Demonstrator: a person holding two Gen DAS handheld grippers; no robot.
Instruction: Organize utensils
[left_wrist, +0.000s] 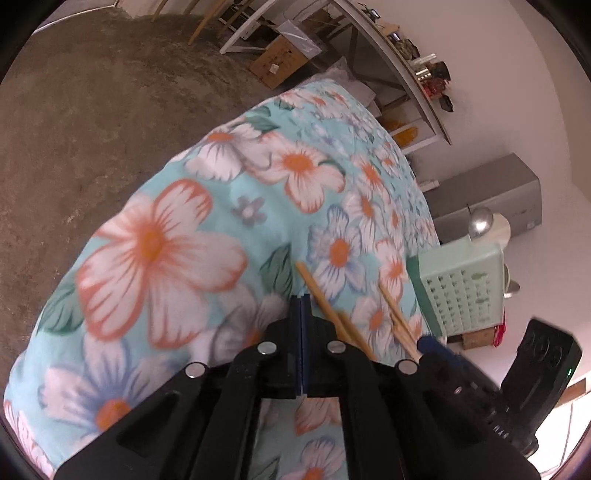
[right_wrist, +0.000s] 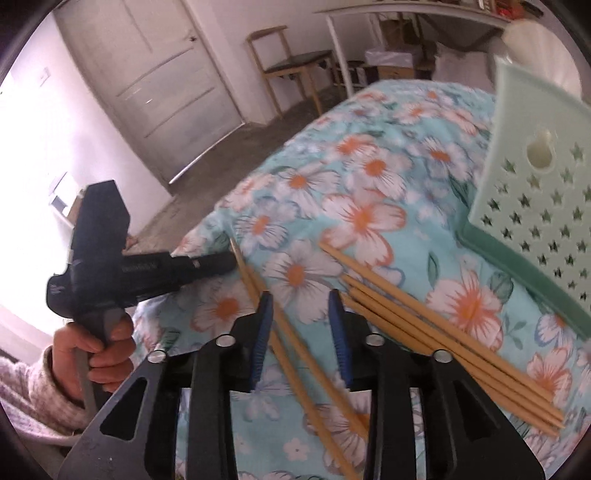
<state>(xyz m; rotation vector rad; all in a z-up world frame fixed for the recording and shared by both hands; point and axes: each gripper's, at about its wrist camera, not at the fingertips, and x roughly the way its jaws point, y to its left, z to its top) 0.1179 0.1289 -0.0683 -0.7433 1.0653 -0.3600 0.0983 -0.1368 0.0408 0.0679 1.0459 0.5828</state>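
Observation:
Several wooden chopsticks (right_wrist: 436, 325) lie on a table under a floral cloth (right_wrist: 369, 177); two more (right_wrist: 295, 354) lie apart, under and between my right gripper's fingers. A mint-green perforated utensil holder (right_wrist: 535, 206) stands at the right, tilted in view. My right gripper (right_wrist: 301, 299) is open, low over the two chopsticks. My left gripper (left_wrist: 301, 299) is shut and empty above the cloth, left of chopsticks (left_wrist: 325, 302). The holder (left_wrist: 461, 291) also shows in the left wrist view. The left gripper's body (right_wrist: 110, 266) appears in the right wrist view, held by a hand.
A wooden chair (right_wrist: 291, 62), a white door (right_wrist: 159, 81) and a long desk (left_wrist: 399, 62) stand beyond the table. A grey cabinet (left_wrist: 491, 195) and a metal ladle (left_wrist: 480, 221) are behind the holder. Concrete floor (left_wrist: 92, 129) lies to the left.

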